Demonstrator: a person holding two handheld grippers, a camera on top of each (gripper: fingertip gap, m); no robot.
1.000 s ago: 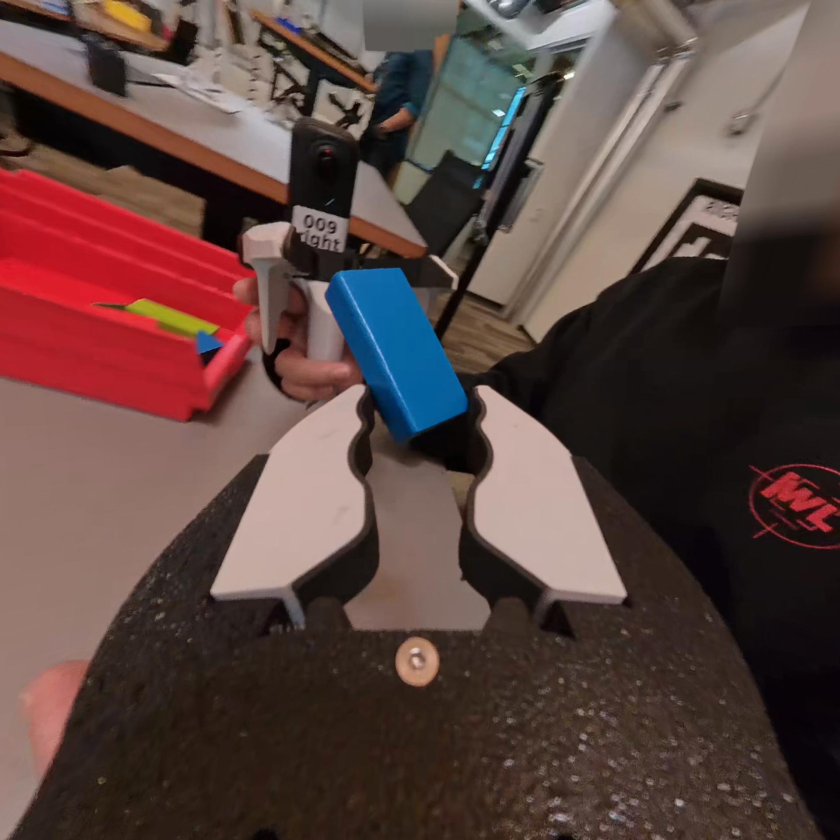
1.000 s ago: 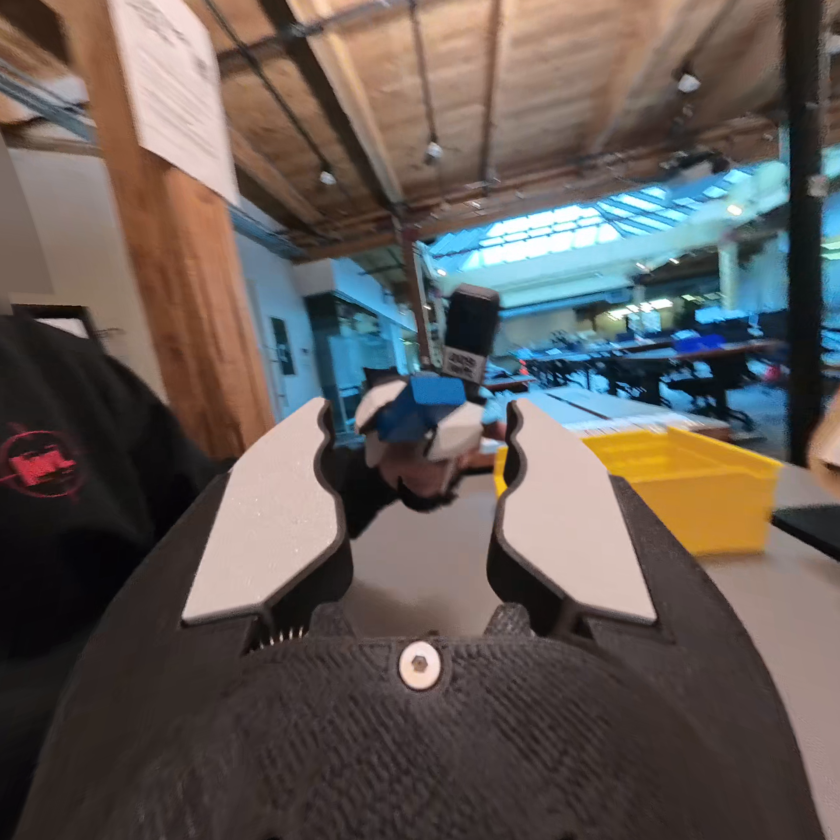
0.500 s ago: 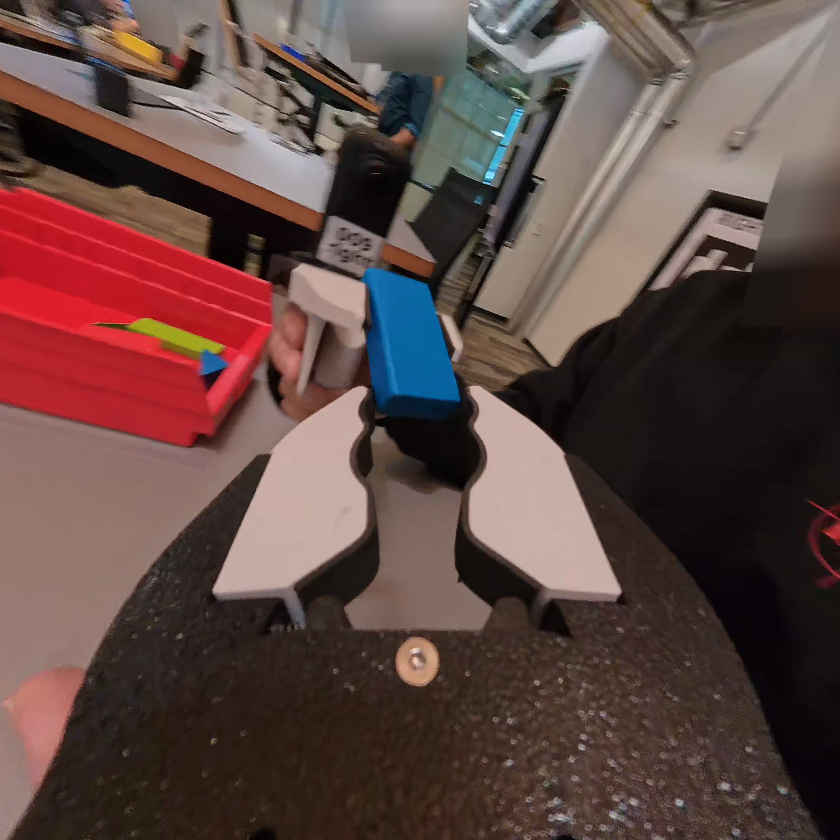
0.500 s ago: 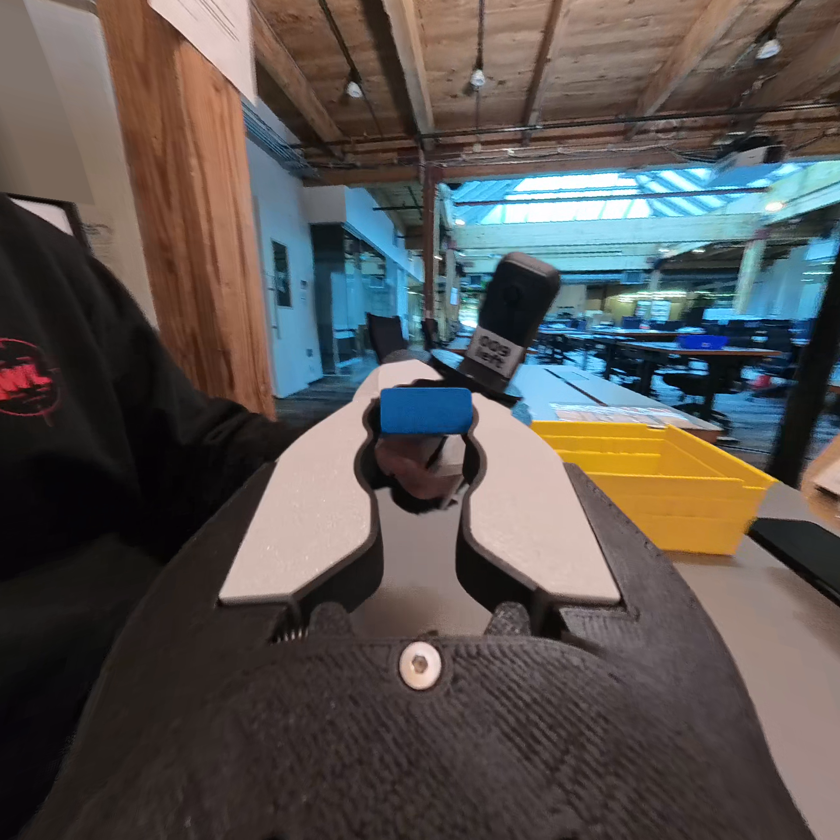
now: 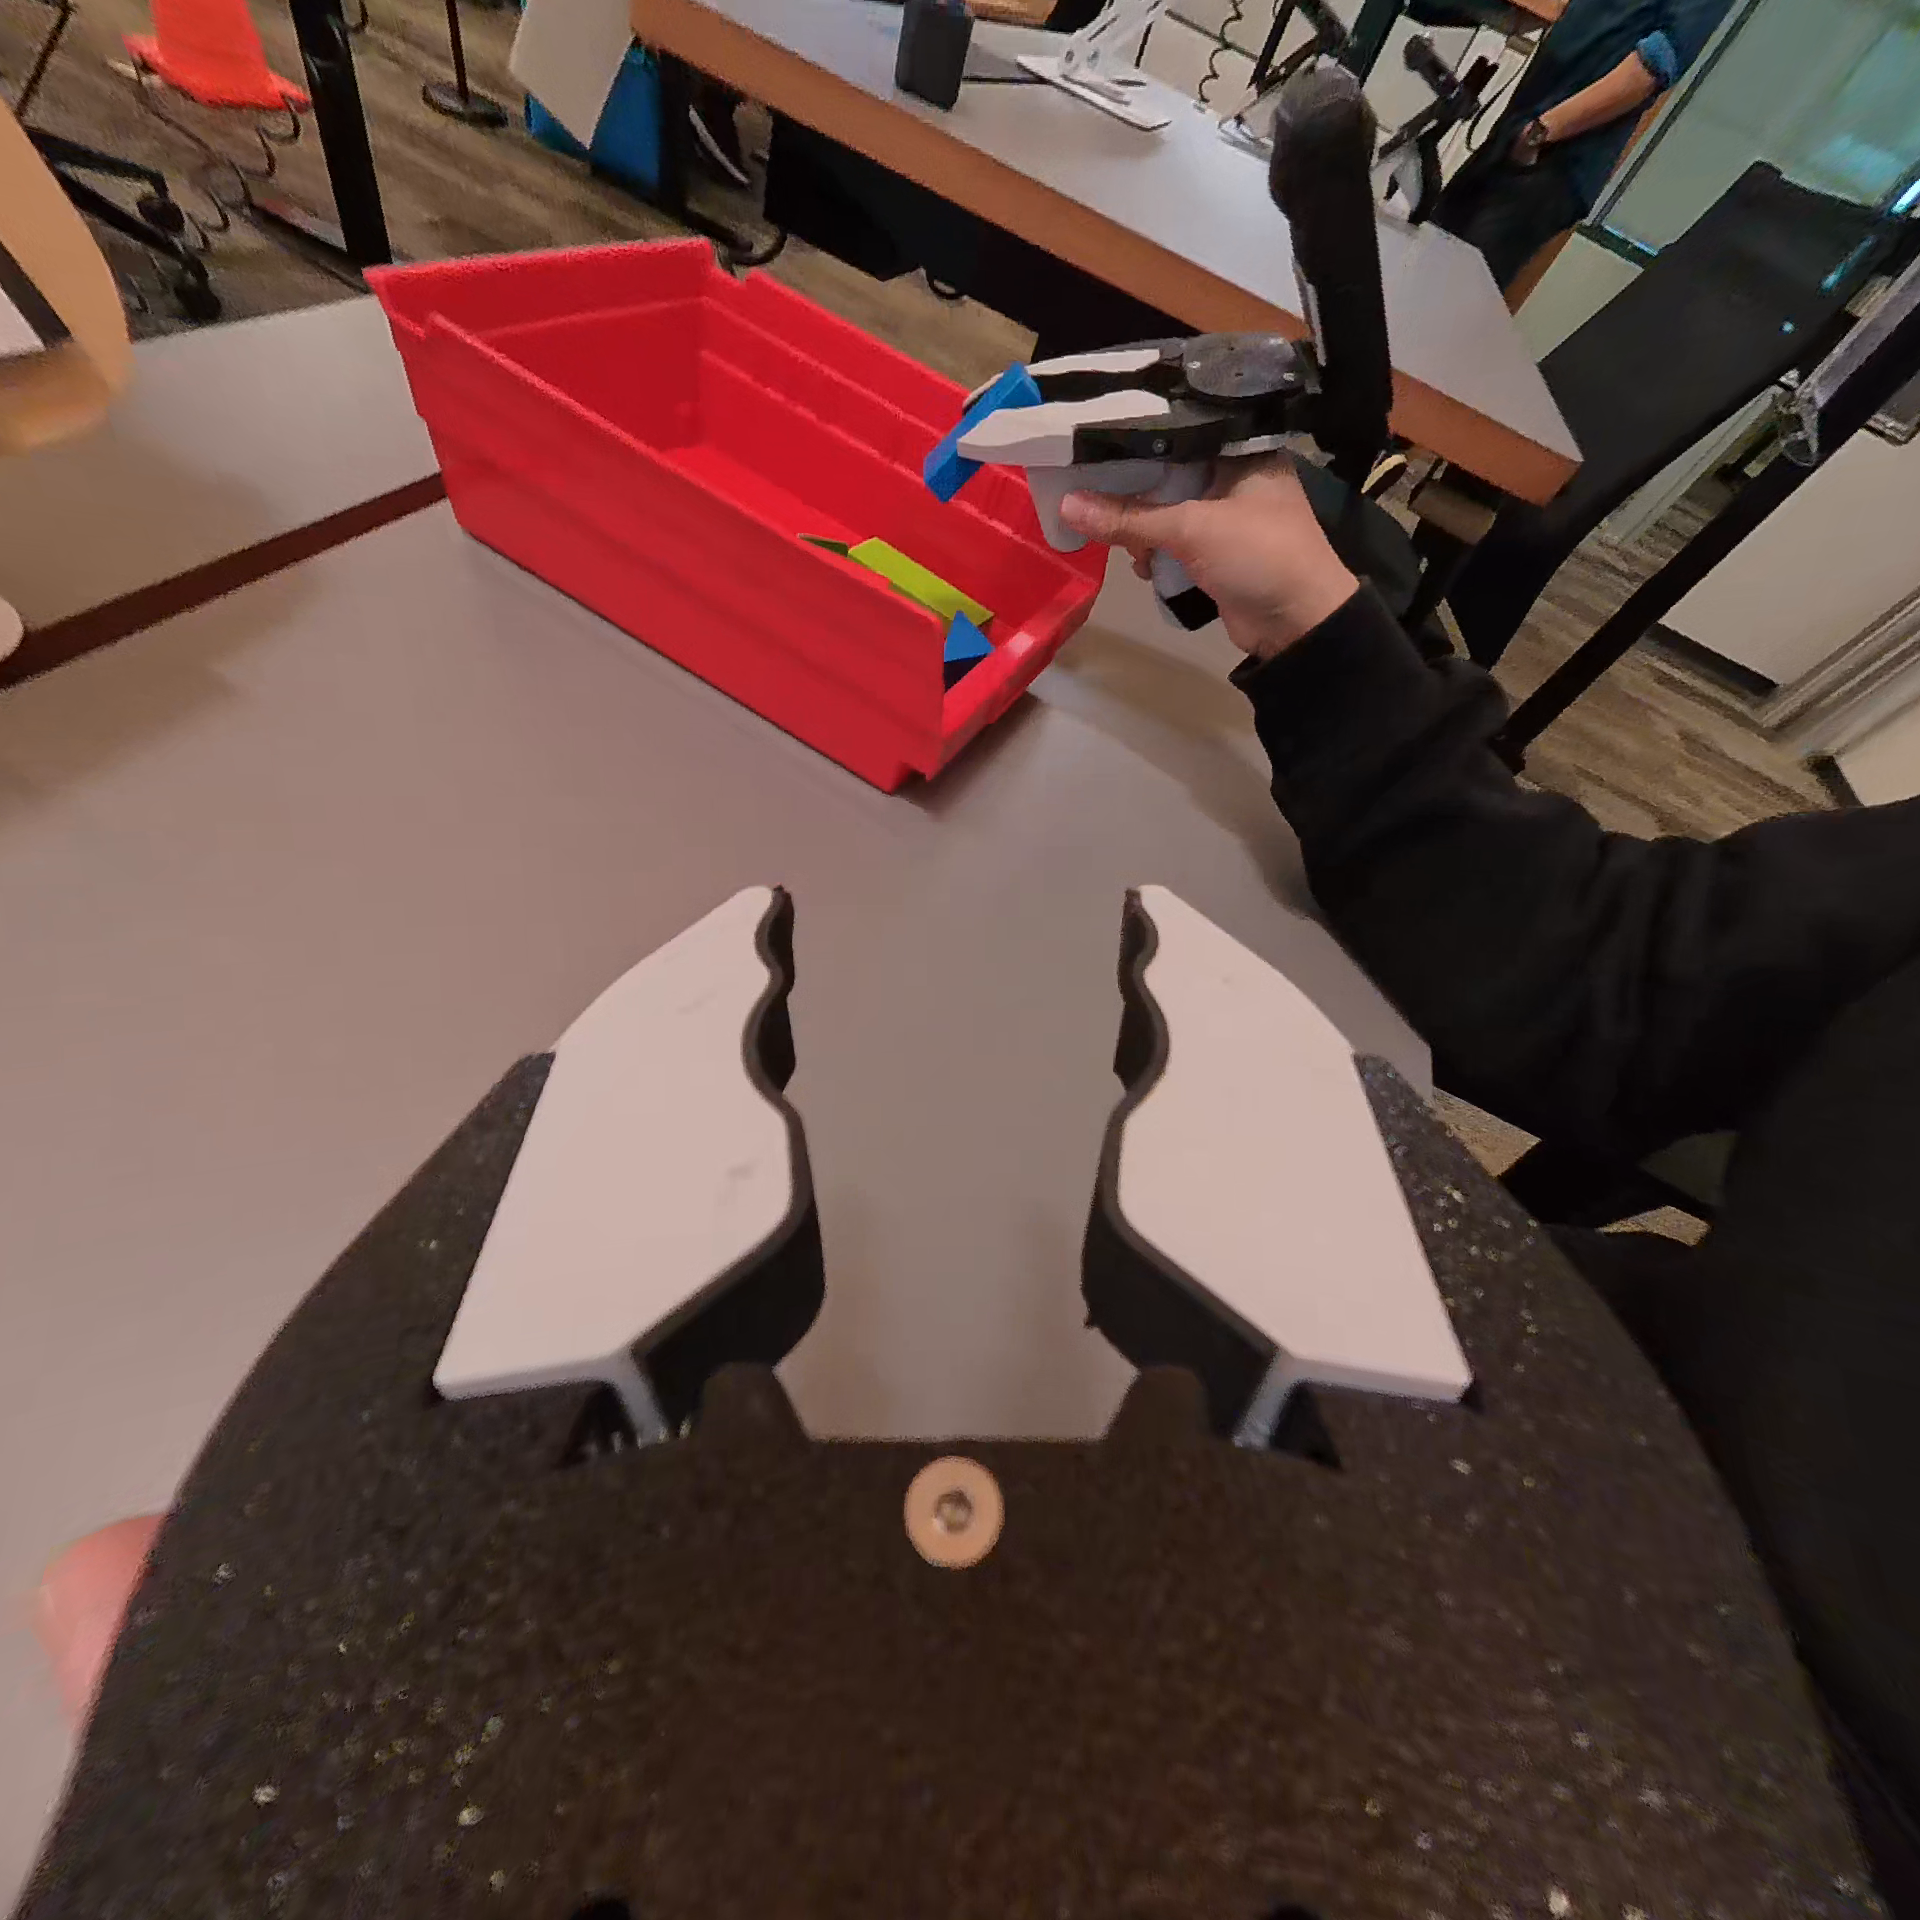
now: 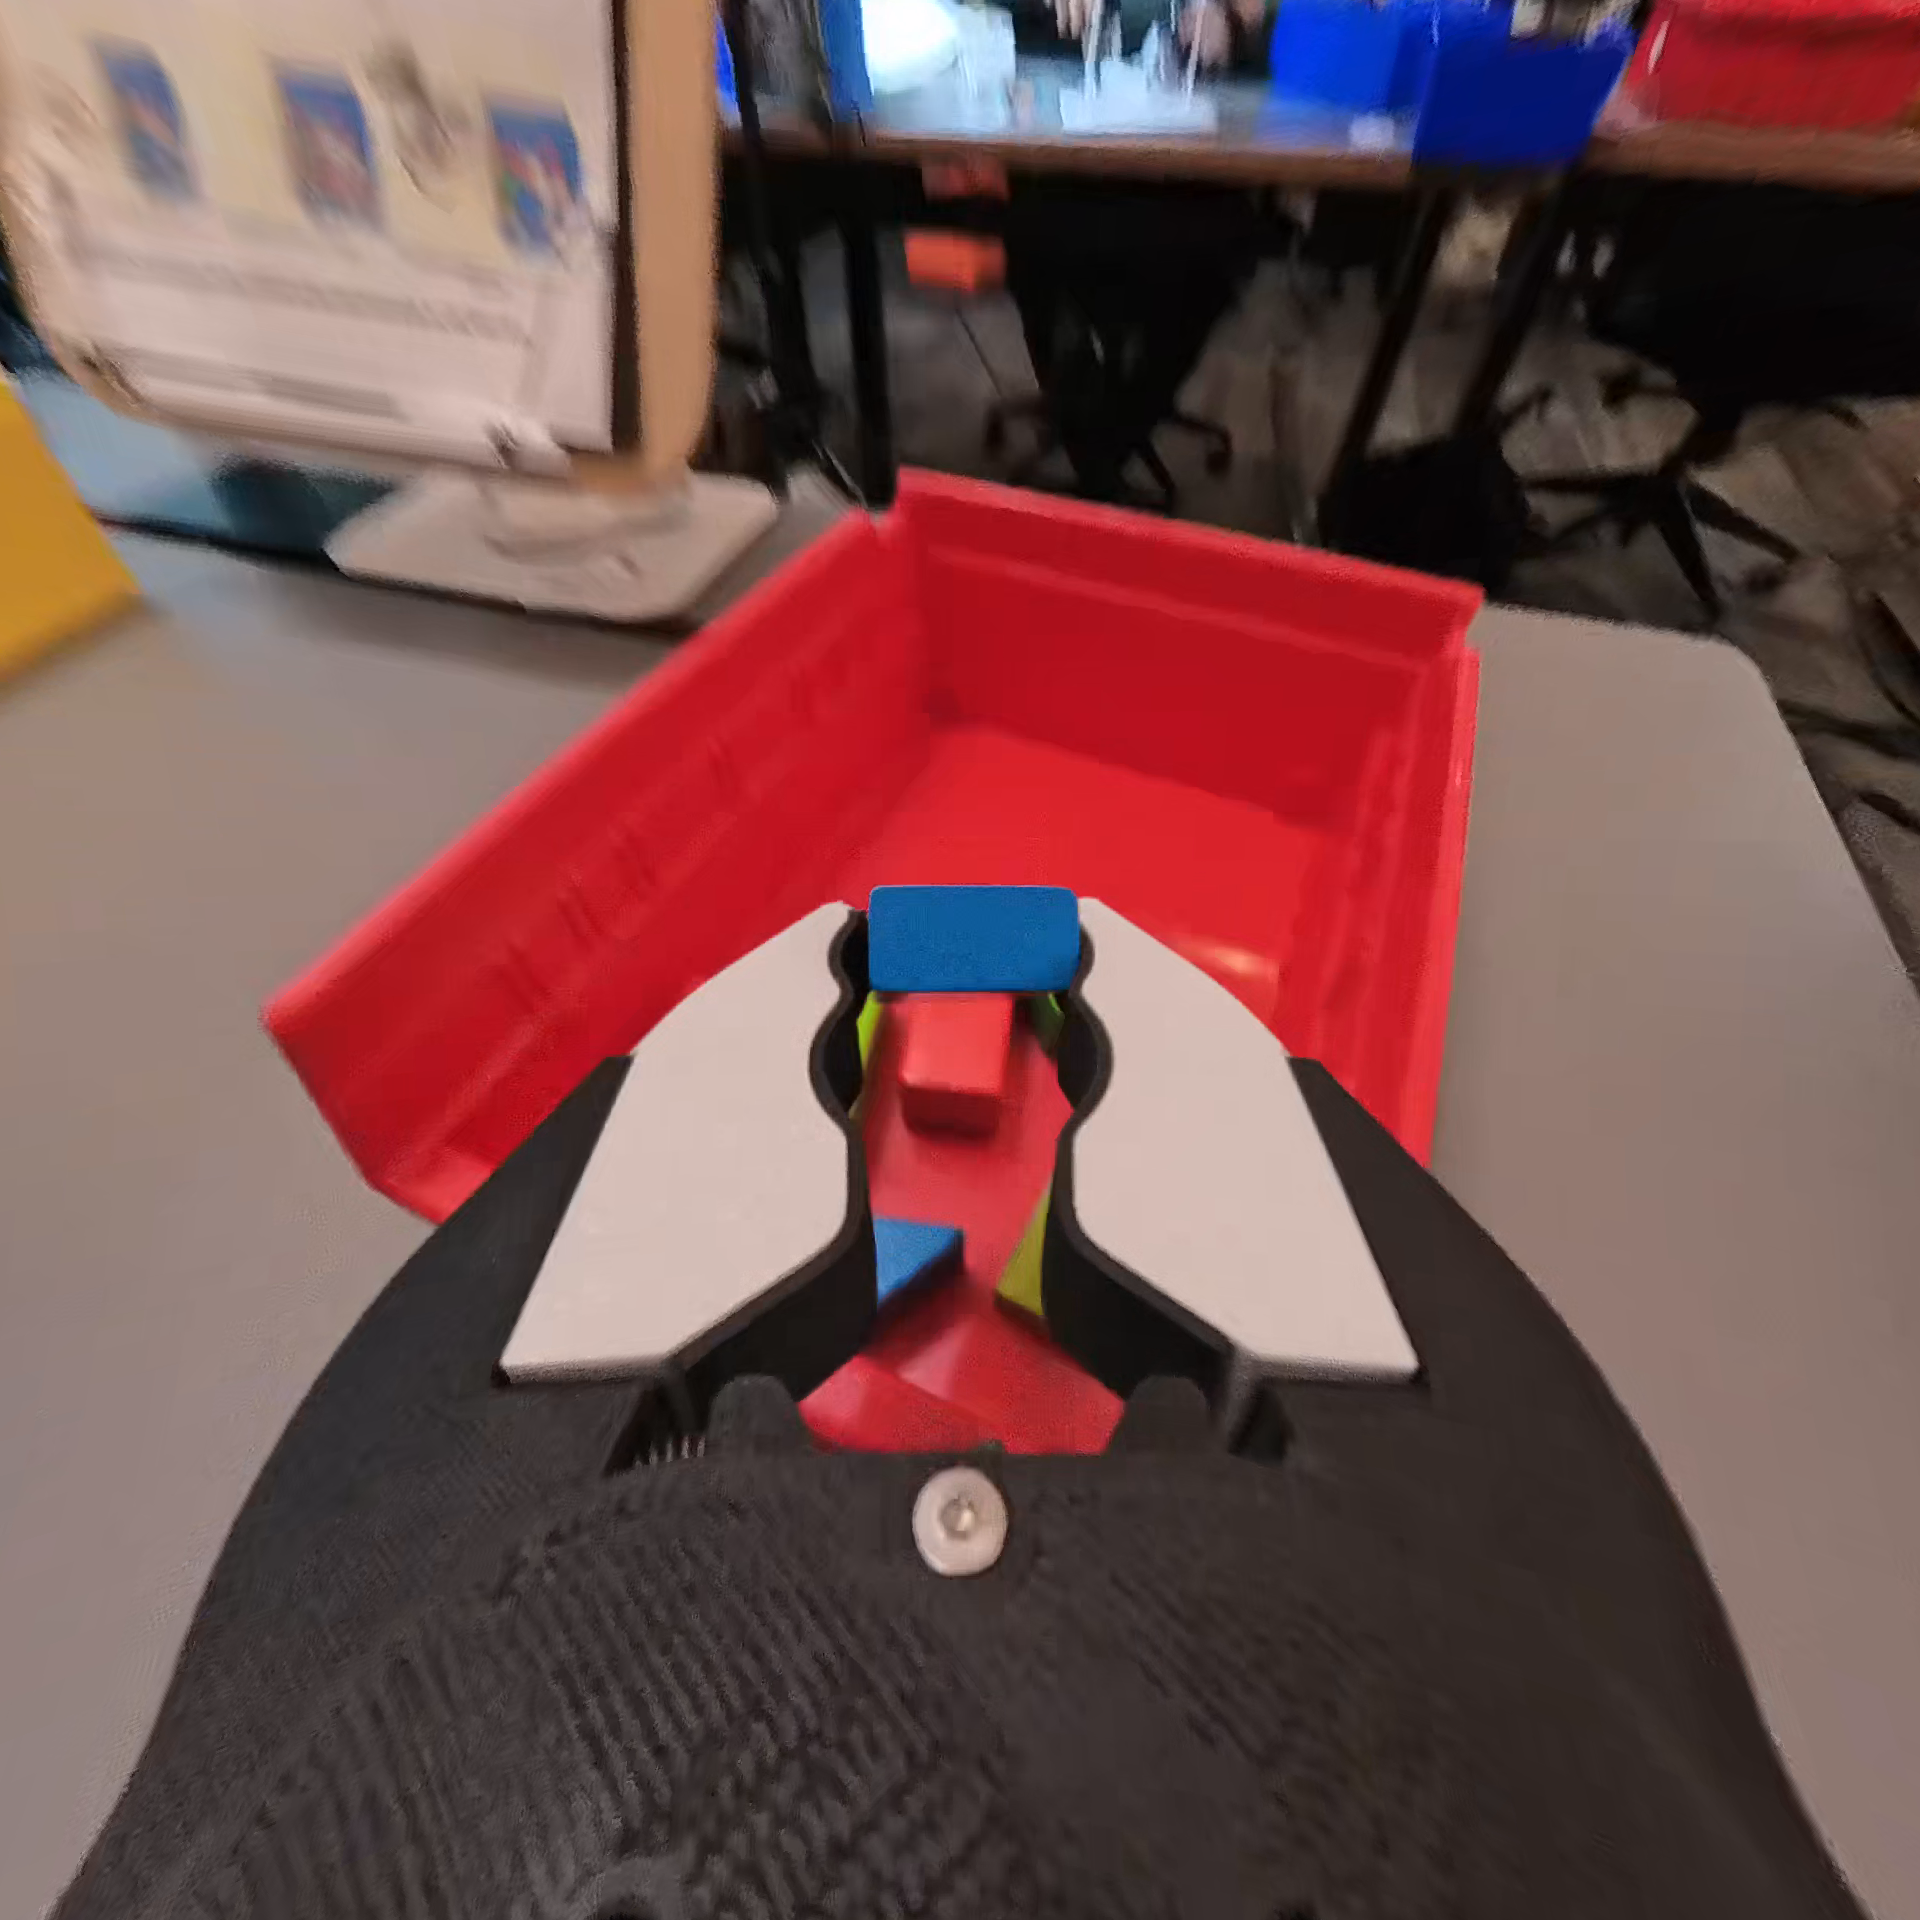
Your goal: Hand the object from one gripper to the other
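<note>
My right gripper is shut on a blue block, both pads pressed on its sides, and holds it above the red bin. The left wrist view shows that gripper from the side, with the blue block tilted at its fingertips over the near end of the red bin. My left gripper is open with nothing between its fingers, over the grey table, well short of the bin.
The bin holds a red block, a lime-green piece and a small blue wedge. A yellow bin and a board on a stand are at the left. A person's black sleeve is at the right. The grippers' ends are close to 35 centimetres from one another.
The left gripper let go of the blue block, opened and drew back. The right gripper closed on the block and carried it over the red bin.
</note>
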